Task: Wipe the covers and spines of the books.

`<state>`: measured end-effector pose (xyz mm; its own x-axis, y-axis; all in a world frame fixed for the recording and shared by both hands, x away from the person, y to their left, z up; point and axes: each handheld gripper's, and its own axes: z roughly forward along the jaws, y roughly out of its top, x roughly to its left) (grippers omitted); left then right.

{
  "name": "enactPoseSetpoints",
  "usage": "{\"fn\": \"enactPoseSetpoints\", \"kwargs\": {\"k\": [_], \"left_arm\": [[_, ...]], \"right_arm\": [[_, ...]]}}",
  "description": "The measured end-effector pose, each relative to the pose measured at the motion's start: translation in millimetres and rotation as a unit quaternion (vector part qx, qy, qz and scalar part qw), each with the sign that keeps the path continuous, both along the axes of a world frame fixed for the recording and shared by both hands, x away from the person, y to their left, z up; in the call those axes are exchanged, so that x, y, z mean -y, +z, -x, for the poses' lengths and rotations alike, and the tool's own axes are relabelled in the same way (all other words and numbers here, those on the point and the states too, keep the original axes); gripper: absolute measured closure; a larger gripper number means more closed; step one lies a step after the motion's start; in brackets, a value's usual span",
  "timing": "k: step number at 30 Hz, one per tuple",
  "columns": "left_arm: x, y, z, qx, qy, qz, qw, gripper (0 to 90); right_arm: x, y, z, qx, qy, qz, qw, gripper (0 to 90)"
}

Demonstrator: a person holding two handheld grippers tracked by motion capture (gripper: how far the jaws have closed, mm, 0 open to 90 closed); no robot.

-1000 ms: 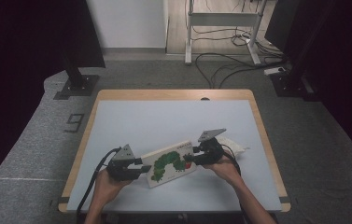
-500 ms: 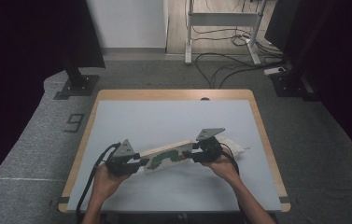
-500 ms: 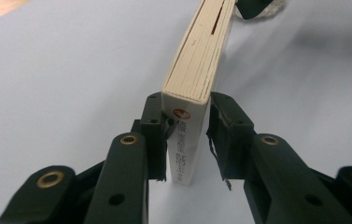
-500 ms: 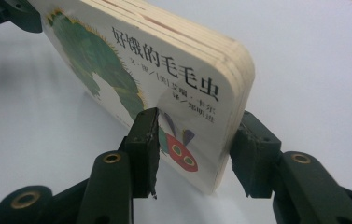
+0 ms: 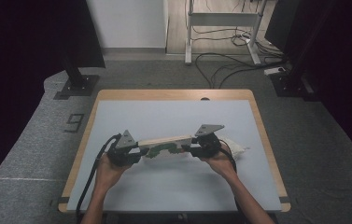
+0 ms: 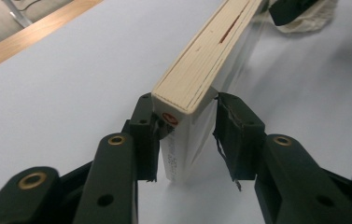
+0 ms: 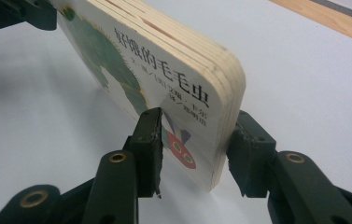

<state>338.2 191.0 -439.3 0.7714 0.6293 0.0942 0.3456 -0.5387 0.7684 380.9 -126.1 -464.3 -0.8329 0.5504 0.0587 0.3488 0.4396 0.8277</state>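
Note:
A thick board book [image 5: 169, 143] with a green caterpillar on its white cover stands tilted up on its long edge near the table's front. My left gripper [image 5: 136, 151] is shut on its left, spine end, and my right gripper [image 5: 193, 148] is shut on its right end. In the left gripper view the book [image 6: 206, 60] runs away from the left gripper [image 6: 187, 135], whose pads press both covers. In the right gripper view the right gripper [image 7: 194, 149] clamps the book's [image 7: 164, 65] rounded corner, with the front cover and its printed title facing left.
The book rests on a pale grey table top [image 5: 173, 116] with a wooden rim. A crumpled white cloth [image 5: 233, 145] lies just right of my right gripper and shows beyond the book as the white cloth [image 6: 311, 16]. Cables trail on the floor behind.
The book lay nearly flat with its cover facing up; both grippers have turned it up onto its long edge, so its page edges now face the camera above.

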Motion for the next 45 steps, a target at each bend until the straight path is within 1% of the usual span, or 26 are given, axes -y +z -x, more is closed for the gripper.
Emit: {"fn": "enactPoseSetpoints", "kwargs": {"k": [6, 9, 10, 12, 14, 18, 21, 23, 25, 34, 41, 45], "left_arm": [[2.2, -6.1, -6.0, -0.005, 0.010, 0.000, 0.9999, 58.9], [3.2, -10.2, -8.8, -0.009, 0.017, -0.006, 0.9998, 56.8], [2.4, -10.9, -9.8, -0.011, 0.016, 0.002, 0.9998, 56.4], [1.6, -10.9, -11.1, -0.013, 0.016, 0.005, 0.9998, 56.1], [0.7, -10.2, -10.7, -0.009, 0.016, 0.009, 0.9998, 55.6], [-1.5, -7.5, -10.7, -0.005, 0.017, 0.030, 0.9994, 54.7], [-1.1, -8.3, -11.3, -0.007, 0.019, 0.031, 0.9993, 54.7], [-1.4, -8.8, -11.7, -0.007, 0.020, 0.029, 0.9993, 55.0], [-2.1, -8.8, -12.6, -0.007, 0.019, 0.033, 0.9992, 55.1], [-3.5, -9.1, -13.0, -0.005, 0.016, 0.037, 0.9992, 55.8], [-5.0, -10.7, -13.2, -0.003, 0.014, 0.043, 0.9990, 55.9], [-5.6, -11.0, -13.8, -0.002, 0.014, 0.043, 0.9990, 55.8]], "right_arm": [[-1.1, -7.2, -3.6, 0.000, -0.005, 0.003, 1.0000, 57.9], [-1.5, -11.2, -3.5, 0.000, -0.004, 0.005, 1.0000, 58.9], [-1.3, -11.5, -3.4, 0.000, -0.004, 0.003, 1.0000, 59.1], [-1.1, -11.9, -3.9, 0.001, -0.004, 0.001, 1.0000, 59.3], [-0.7, -12.1, -4.6, 0.001, -0.003, 0.001, 1.0000, 59.3], [-0.9, -12.5, -5.1, -0.001, -0.003, 0.003, 1.0000, 58.8], [-2.4, -12.5, -5.1, 0.002, -0.006, 0.007, 1.0000, 58.0], [-3.0, -12.7, -5.0, 0.004, -0.006, 0.009, 0.9999, 57.0], [-3.4, -13.0, -4.8, 0.007, -0.005, 0.011, 0.9999, 55.7], [-2.8, -10.5, -1.1, 0.015, -0.004, 0.023, 0.9996, 49.8], [5.8, -5.5, 2.2, 0.016, -0.013, 0.022, 0.9996, 44.6], [10.2, -2.8, 4.4, 0.021, -0.017, 0.026, 0.9993, 40.1]]}}
